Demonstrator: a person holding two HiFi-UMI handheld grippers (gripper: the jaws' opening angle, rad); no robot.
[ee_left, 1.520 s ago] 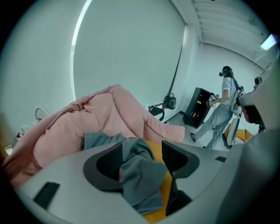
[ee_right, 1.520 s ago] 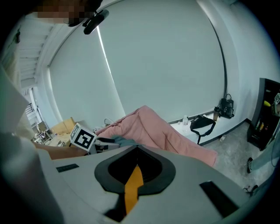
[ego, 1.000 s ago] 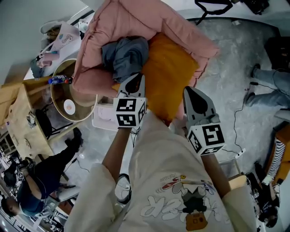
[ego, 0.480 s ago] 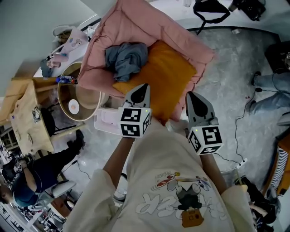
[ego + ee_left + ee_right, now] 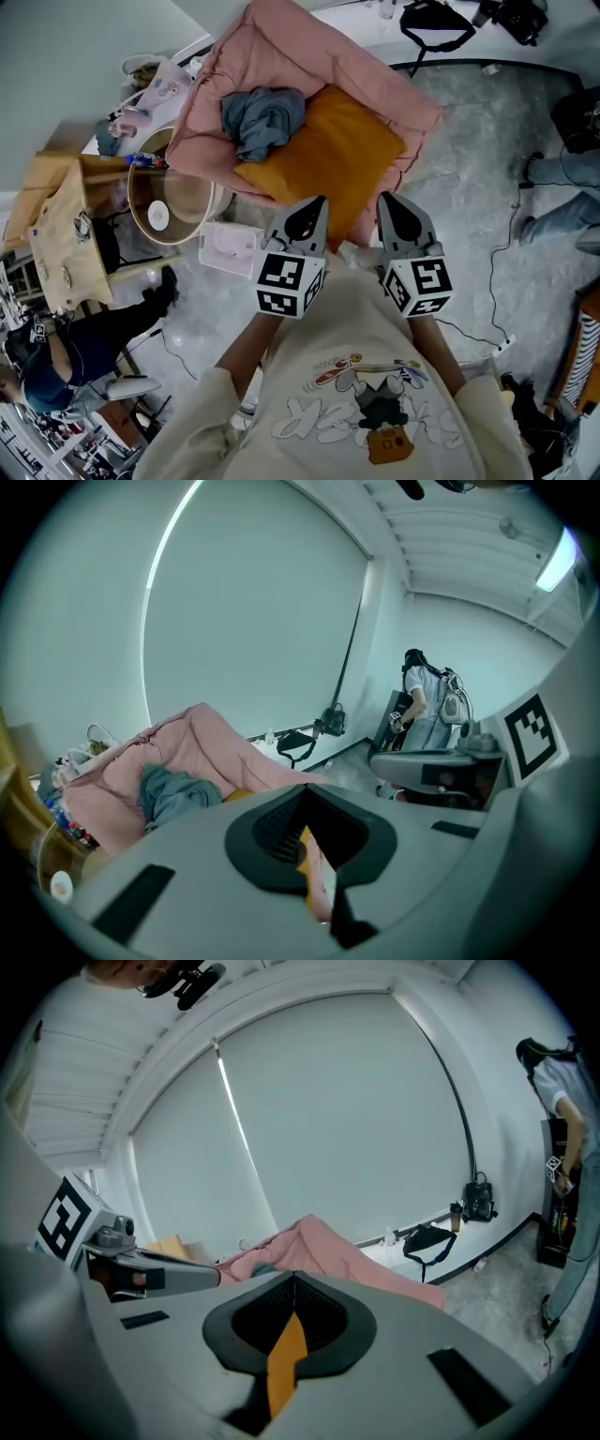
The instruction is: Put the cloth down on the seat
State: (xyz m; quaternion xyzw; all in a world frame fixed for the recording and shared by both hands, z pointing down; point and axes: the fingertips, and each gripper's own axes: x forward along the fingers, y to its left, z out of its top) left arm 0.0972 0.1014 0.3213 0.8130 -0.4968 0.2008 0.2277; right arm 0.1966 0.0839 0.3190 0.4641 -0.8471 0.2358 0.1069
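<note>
Head view: the blue-grey cloth (image 5: 262,120) lies in a crumpled heap on the pink seat (image 5: 281,42).
The cloth touches the orange cushion (image 5: 330,159) and the seat's soft pink side. Both tools are close to the person's chest, well apart from the cloth. The left gripper (image 5: 318,201) has its jaws pressed together, with nothing in them. The right gripper (image 5: 387,198) has its jaws pressed together too, and it holds nothing.

The head view looks steeply down on the pink seat (image 5: 281,47); both gripper views face it level, from nearby.
</note>
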